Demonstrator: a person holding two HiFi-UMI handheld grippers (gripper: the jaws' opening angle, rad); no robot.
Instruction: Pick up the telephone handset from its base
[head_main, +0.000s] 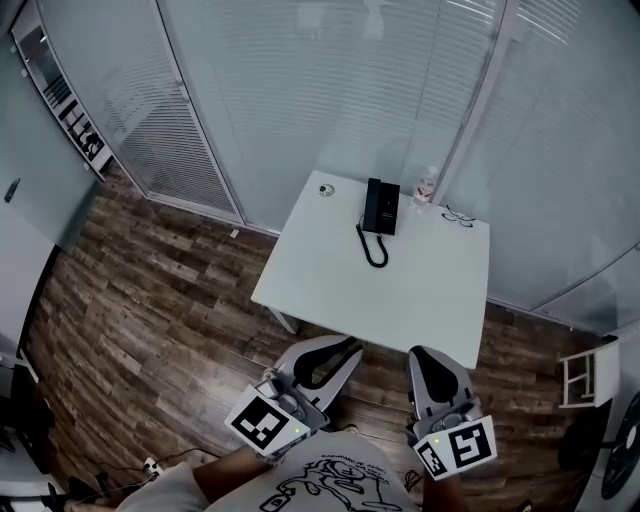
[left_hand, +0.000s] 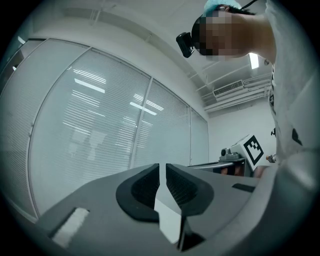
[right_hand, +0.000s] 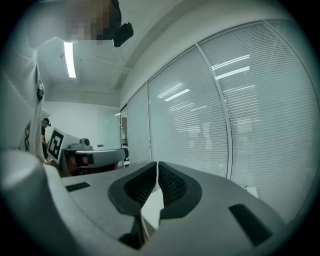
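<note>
A black telephone (head_main: 381, 206) with its handset resting on the base stands at the far edge of a white table (head_main: 400, 295). Its coiled cord (head_main: 373, 248) loops toward me. Both grippers hang well short of the table's near edge, above the wooden floor. In the head view my left gripper (head_main: 340, 350) and right gripper (head_main: 426, 358) are side by side and point toward the table. The jaws of the left gripper (left_hand: 162, 172) are shut with nothing between them. The right gripper (right_hand: 157, 171) is shut and empty too. In both gripper views the table and the phone are hidden.
On the table's far edge are a small round object (head_main: 327, 189), a clear bottle (head_main: 425, 187) and a pair of glasses (head_main: 458, 217). Glass walls with blinds (head_main: 330, 90) rise behind the table. A white stool (head_main: 582, 378) stands at the right.
</note>
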